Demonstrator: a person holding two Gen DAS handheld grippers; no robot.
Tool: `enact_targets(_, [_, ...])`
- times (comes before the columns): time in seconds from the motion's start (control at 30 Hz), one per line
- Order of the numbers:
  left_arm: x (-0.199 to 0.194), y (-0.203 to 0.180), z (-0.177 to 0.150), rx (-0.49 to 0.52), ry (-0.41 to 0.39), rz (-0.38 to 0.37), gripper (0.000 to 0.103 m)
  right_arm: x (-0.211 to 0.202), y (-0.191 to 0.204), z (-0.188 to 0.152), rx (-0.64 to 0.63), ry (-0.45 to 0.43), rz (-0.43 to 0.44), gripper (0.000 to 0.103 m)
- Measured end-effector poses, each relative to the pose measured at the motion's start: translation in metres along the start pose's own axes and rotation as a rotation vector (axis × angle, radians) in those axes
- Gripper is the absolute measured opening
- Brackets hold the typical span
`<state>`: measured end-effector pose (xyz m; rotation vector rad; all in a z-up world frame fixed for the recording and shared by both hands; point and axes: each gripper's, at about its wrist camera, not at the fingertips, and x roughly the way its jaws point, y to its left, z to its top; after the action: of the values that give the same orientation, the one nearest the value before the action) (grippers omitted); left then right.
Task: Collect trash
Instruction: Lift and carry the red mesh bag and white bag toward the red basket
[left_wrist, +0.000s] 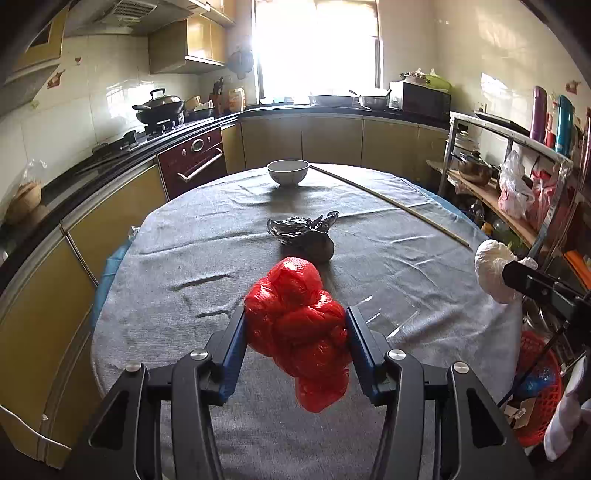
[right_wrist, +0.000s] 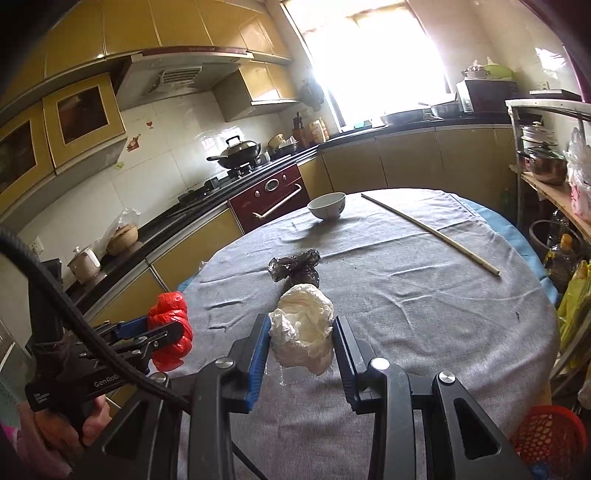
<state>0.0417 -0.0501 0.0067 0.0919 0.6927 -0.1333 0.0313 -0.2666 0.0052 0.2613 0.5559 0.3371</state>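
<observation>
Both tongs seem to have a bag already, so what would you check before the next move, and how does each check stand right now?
1. Left tongs clamped on the red bag: ok, held from both sides, clear of the cloth.
2. Right tongs clamped on the white bag: ok.
3. Red basket by the table edge within reach as a drop spot: cannot tell; only part of it shows.
4. Trash left on the table: not ok, the black bag lies mid-table.
5. Bowl and long stick out of the way: ok, both at the far side.
</observation>
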Motion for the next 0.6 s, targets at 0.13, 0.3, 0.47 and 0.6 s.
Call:
enact_targets(0.13, [-0.006,-0.006,-0.003,0.014,0.000,0.006,0.054,-0.007,0.000,-0.003,0.002,-0.007,0.000,0.037])
enact_targets(0.3, [-0.016,-0.012,-0.005,0.030,-0.011,0.016,0.054,-0.017,0.001,-0.006,0.005,-0.020,0.003,0.037])
enact_targets(0.47, [-0.027,-0.020,-0.009,0.048,-0.016,0.023,0.054,-0.031,0.005,-0.009,0.001,-0.039,0.010,0.037])
enact_targets(0.6, [-0.033,-0.027,-0.013,0.062,-0.010,0.034,0.054,-0.039,0.007,-0.014,0.002,-0.043,0.021,0.037])
